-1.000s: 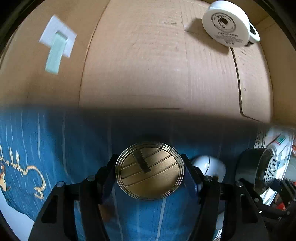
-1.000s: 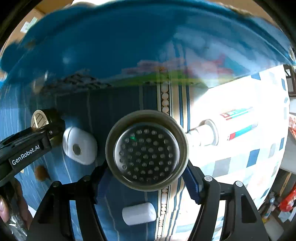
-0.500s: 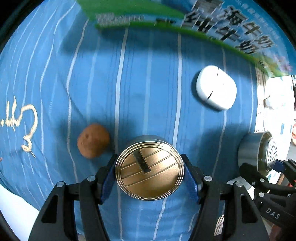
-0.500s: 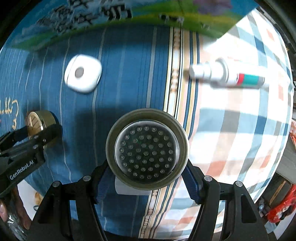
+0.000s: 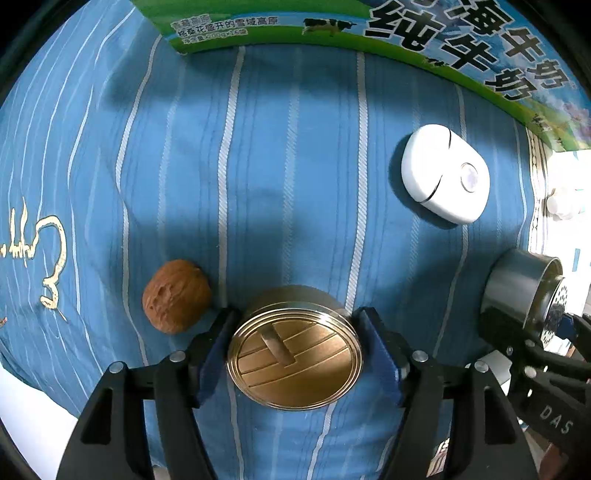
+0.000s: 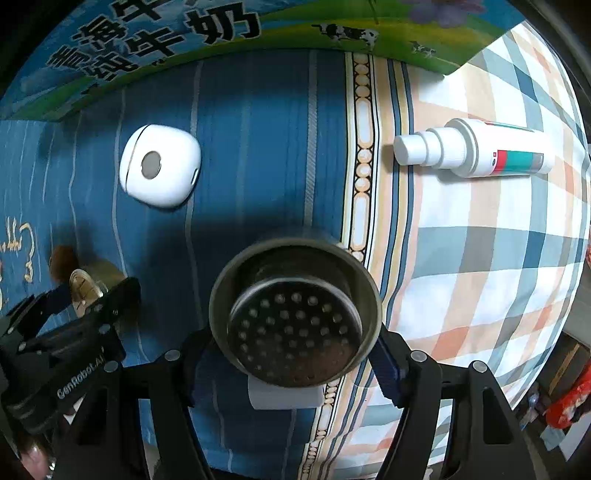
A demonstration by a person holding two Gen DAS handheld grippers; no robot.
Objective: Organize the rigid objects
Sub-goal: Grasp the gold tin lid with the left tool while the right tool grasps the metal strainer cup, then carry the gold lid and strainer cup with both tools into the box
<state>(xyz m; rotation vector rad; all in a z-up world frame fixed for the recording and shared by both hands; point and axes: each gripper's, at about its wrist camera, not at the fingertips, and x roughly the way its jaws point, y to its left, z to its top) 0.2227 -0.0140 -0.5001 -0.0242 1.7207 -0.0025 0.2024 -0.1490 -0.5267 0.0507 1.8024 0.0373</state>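
Observation:
A round gold tin stands on the blue striped cloth between the pads of my left gripper. Its jaws are opening, and a thin gap shows on each side of the tin. A grey metal cup with a perforated face sits tilted in my right gripper. Those jaws are starting to open, but the pads still touch its rim. The same cup appears at the right edge of the left wrist view. The tin shows at the left of the right wrist view.
A brown walnut lies just left of the tin. A white rounded case lies further back, and a milk carton box behind it. A white spray bottle lies on the plaid cloth. A small white block lies under the cup.
Both views swung from the carton box back over the cloth and came lower. The left pads have drawn slightly off the tin. The cup now sits tilted between the right pads.

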